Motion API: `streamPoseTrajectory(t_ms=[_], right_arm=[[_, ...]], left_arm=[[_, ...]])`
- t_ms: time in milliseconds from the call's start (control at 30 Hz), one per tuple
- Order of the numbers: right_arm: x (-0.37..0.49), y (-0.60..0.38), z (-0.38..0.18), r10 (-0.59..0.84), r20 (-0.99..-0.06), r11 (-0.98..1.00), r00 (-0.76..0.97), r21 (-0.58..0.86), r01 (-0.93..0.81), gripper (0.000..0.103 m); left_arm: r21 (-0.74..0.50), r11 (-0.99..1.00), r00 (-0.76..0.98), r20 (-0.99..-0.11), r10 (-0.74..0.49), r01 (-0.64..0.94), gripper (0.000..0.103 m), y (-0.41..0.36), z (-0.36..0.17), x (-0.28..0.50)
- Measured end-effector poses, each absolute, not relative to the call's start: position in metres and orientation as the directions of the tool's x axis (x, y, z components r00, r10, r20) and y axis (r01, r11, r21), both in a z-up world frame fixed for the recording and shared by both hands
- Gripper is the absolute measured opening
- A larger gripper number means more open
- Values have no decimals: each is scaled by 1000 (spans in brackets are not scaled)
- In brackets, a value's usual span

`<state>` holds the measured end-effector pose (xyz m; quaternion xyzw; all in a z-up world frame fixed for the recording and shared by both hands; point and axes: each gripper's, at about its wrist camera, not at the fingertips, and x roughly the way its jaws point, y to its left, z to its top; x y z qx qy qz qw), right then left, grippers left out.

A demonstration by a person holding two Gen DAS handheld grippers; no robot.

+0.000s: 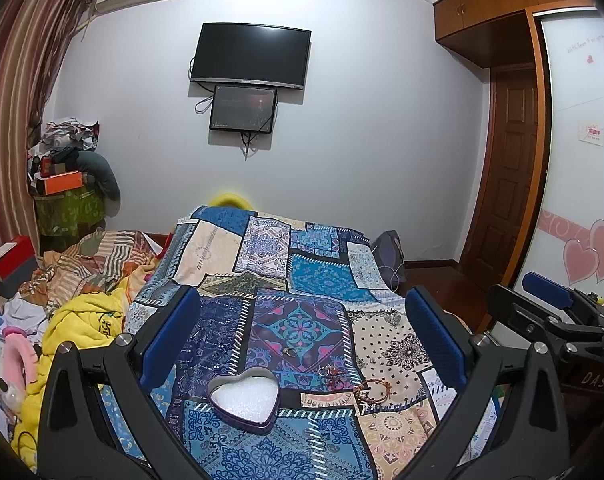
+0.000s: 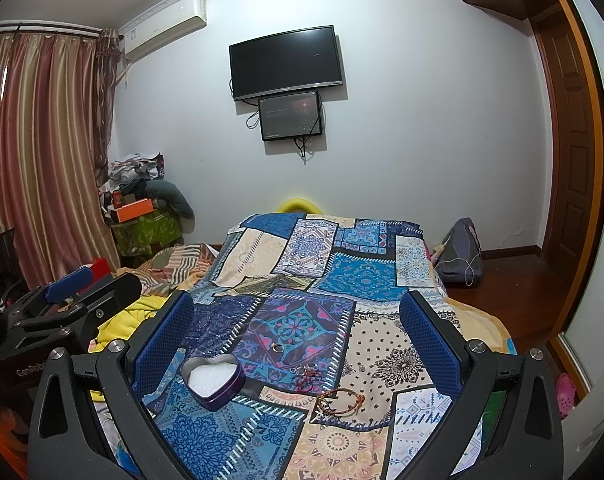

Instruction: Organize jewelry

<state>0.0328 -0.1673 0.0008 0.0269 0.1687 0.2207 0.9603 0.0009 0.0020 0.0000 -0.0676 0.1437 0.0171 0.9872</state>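
From the left wrist camera, the left gripper [image 1: 302, 332] hangs above the patchwork bedspread [image 1: 326, 276], jaws spread wide and empty. Near and between its fingers sits a heart-shaped tin [image 1: 244, 402], lidless, holding only white foam. Right of the tin lie a red beaded piece [image 1: 334, 376] and a braided bracelet [image 1: 372, 388]; a ring [image 1: 289, 351] lies farther off.

From the right wrist camera, the right gripper [image 2: 296, 334] is likewise wide and empty. The tin [image 2: 213, 380] sits near left, the bracelet [image 2: 340, 400] to its right.
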Motion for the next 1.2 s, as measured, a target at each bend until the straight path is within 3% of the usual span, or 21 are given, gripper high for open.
streamPoseTrajectory(t_ms=[833,1200], right_arm=[[42,-175,-6,424,-338,905,840,142,-400,102],[76,-203,-45,349,-446,937,824,157,-312,102]], left_arm=[[-109,993,956,-294,7,-41,103,-6,0,6],[-103,994,903,-429,-13,-34,103,-12,-34,51]])
